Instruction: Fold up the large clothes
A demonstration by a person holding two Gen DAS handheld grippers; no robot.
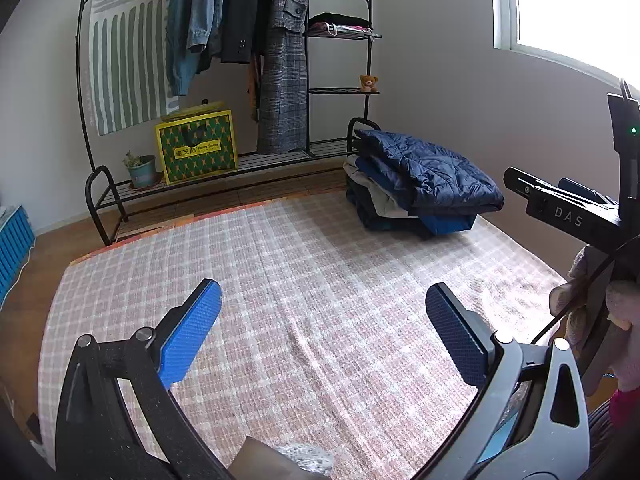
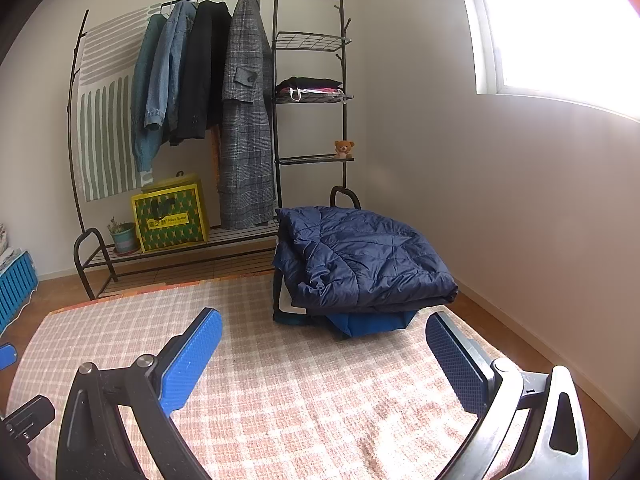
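Observation:
A folded navy quilted jacket (image 1: 432, 172) lies on top of a stack of folded clothes (image 1: 384, 204) at the far right corner of the pink checked rug (image 1: 304, 272). In the right wrist view the jacket (image 2: 360, 260) and the stack (image 2: 368, 320) sit just ahead on the rug (image 2: 304, 392). My left gripper (image 1: 324, 336) is open and empty above the rug. My right gripper (image 2: 324, 356) is open and empty, just in front of the stack. The right gripper's body shows at the right edge of the left wrist view.
A black clothes rack (image 2: 276, 120) with hanging coats (image 2: 244, 120) stands against the back wall, with a yellow-green bag (image 2: 172, 220), a potted plant (image 2: 122, 236) and a teddy bear (image 2: 344, 148) on it. A blue crate (image 2: 16, 280) is at the left. The wall with a window (image 2: 560, 32) is on the right.

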